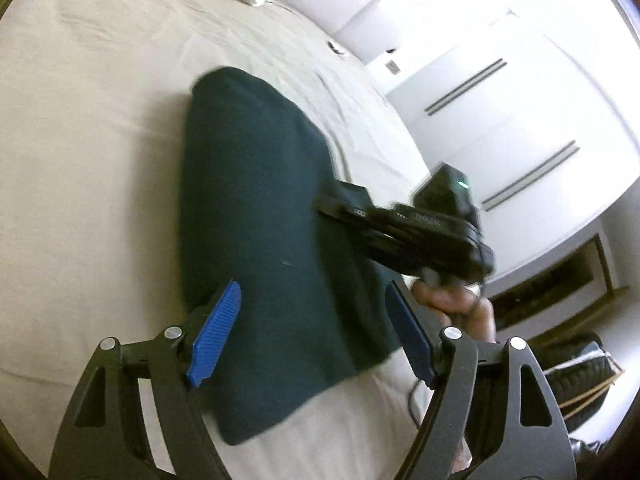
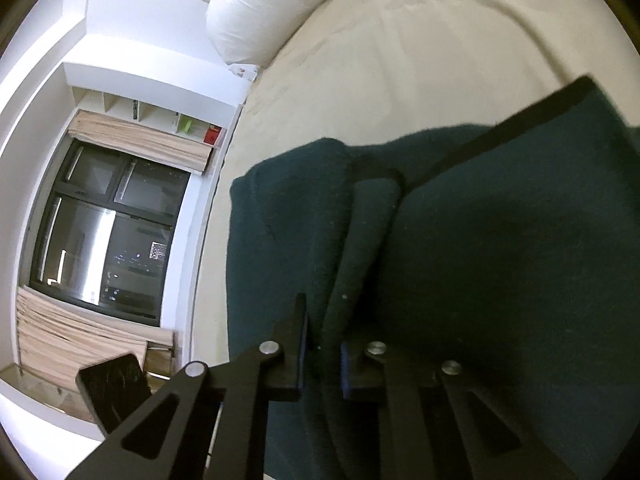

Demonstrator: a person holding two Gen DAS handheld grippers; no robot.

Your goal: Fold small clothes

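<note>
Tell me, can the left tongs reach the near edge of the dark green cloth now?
Probably yes. The left tongs are open right above the dark green cloth, with nothing between; the right tongs grip its far side.

Bare bed sheet [image 1: 80,160] lies open on the far side of the dark green garment [image 1: 256,220] and beyond its top end. On the garment's other edge, the right gripper [image 1: 352,212] blocks passage; the white pillow [image 2: 272,4] bounds the bed's head.
</note>
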